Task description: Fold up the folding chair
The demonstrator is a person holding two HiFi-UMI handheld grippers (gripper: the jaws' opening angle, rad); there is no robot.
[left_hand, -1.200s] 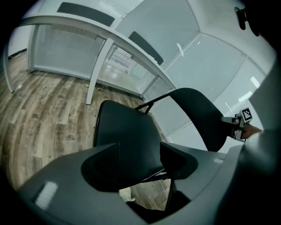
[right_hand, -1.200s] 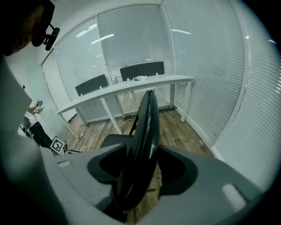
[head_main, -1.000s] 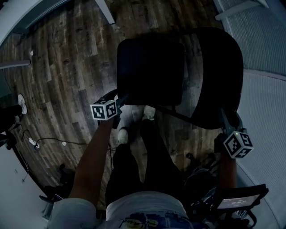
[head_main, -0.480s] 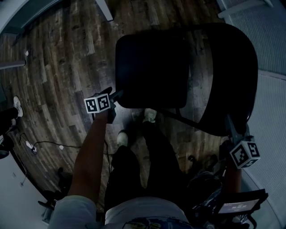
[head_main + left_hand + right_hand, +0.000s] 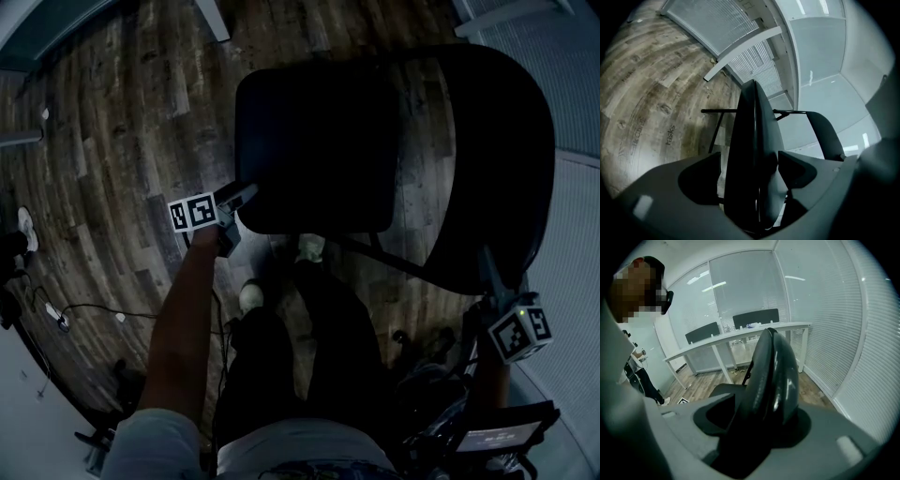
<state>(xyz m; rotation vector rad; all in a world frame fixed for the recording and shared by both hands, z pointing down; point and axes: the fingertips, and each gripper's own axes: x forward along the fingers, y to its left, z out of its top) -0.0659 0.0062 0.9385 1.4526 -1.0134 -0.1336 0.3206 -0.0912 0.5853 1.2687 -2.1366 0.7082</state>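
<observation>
The black folding chair stands open, its seat (image 5: 314, 141) in the middle of the head view and its curved backrest (image 5: 497, 159) to the right. My left gripper (image 5: 236, 199) is at the seat's near left corner. In the left gripper view the seat (image 5: 752, 136) runs edge-on between the jaws of the left gripper (image 5: 752, 161). Those jaws have just been opening, and a strip of floor shows between the left finger (image 5: 701, 176) and the seat. My right gripper (image 5: 492, 277) is shut on the backrest's near edge (image 5: 771, 376), which fills the gap of the right gripper (image 5: 764, 406).
The wooden plank floor (image 5: 122, 122) lies all round, with cables (image 5: 89, 309) at the left. The person's shoes (image 5: 309, 248) are just under the seat. A long white desk (image 5: 740, 336) and window blinds (image 5: 834, 319) stand beyond. Dark gear (image 5: 497, 436) sits low at the right.
My left gripper has slid left and down off the seat's corner, and its marker cube has rolled. The right gripper stays on the backrest.
</observation>
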